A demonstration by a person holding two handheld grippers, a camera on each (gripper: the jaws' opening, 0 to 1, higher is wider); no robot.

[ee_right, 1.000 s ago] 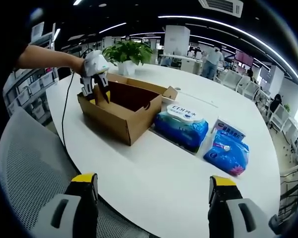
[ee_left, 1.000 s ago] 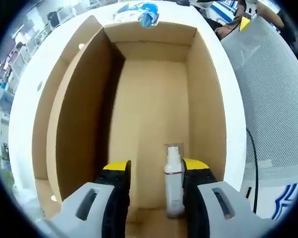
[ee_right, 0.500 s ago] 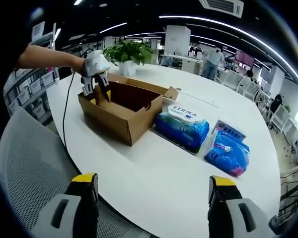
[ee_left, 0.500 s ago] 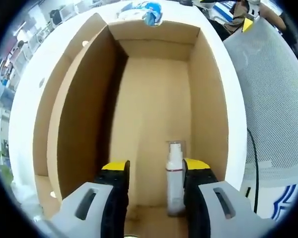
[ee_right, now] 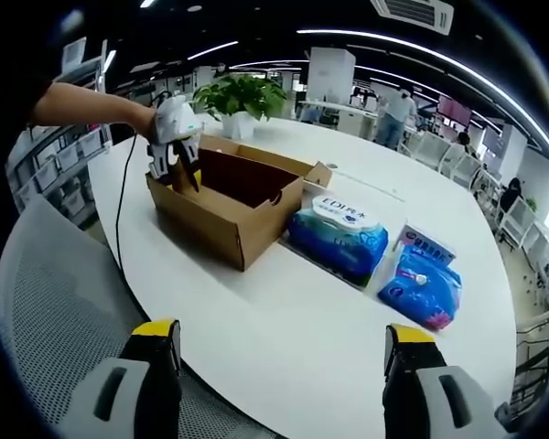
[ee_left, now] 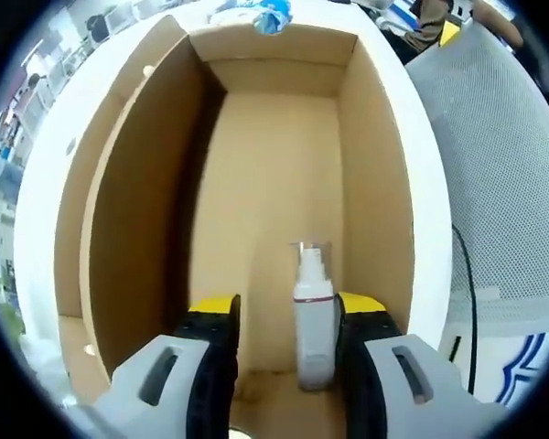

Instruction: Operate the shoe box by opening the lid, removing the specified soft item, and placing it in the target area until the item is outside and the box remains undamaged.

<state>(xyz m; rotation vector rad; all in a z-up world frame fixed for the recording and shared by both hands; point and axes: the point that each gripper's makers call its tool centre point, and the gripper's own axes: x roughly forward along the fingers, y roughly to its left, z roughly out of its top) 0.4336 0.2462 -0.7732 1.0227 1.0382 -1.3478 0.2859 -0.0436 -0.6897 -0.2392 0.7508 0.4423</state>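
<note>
Bottle [ee_left: 312, 315] between left claw [ee_left: 285, 315] tips, seemingly ungripped.

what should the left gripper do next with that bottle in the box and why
Probably ease a little further down and shut on the white pump bottle. The left gripper is open inside the cardboard box, and the bottle stands between its jaws, close to the right one, not yet clamped.

A leafy green potted plant [ee_right: 239, 97] stands at the upper middle on the round white table [ee_right: 284, 311]. Right of centre lie two blue plastic-wrapped tissue packs [ee_right: 338, 236] [ee_right: 422, 278], side by side. A grey mesh chair back [ee_right: 46, 302] fills the lower left.
</note>
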